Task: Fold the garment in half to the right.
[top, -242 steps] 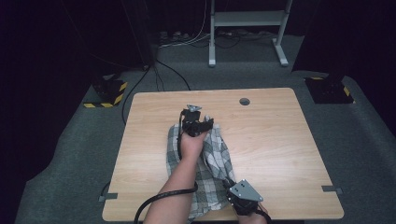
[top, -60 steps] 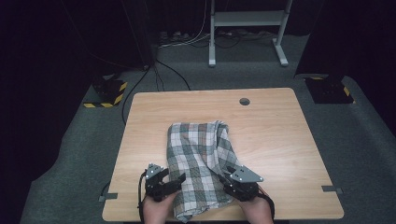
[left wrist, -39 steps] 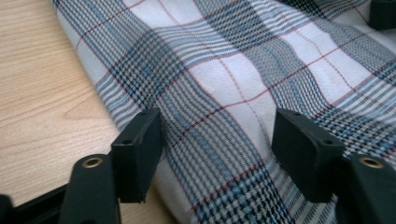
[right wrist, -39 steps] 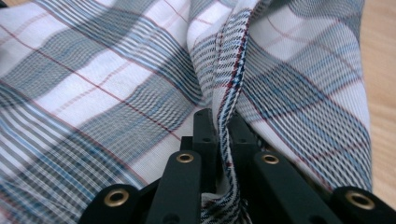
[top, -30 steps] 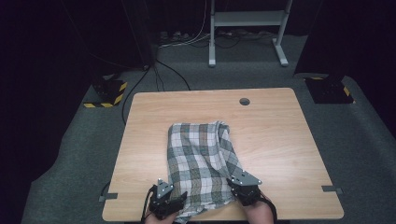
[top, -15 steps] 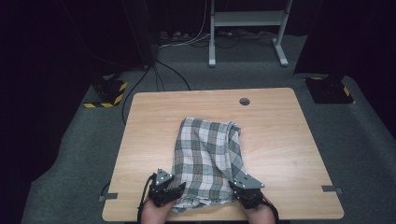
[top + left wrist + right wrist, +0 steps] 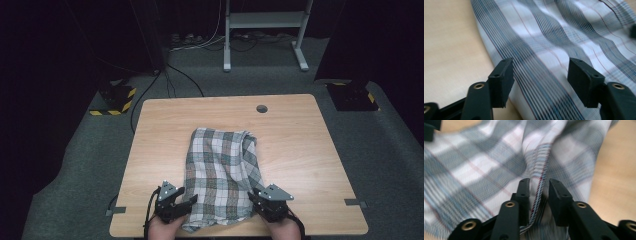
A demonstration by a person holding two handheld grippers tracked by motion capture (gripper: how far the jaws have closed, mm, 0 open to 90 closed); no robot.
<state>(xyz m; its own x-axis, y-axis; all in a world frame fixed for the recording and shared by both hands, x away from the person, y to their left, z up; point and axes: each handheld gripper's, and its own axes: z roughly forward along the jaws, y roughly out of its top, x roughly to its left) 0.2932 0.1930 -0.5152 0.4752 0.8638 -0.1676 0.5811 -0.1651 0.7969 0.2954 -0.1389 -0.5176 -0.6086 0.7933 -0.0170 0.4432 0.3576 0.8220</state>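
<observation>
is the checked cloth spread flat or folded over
Folded over: the checked cloth lies doubled on the table, its right edge bunched in a rolled ridge.

Plaid cloth (image 7: 222, 175) btwn both grippers

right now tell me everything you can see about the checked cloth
The checked cloth is thin woven fabric, white with grey-green bands and fine red lines. It lies rumpled and folded over on the wooden table, its near edge at the table's front. The left tongs straddle it, open; a fold runs between the right tongs.
</observation>
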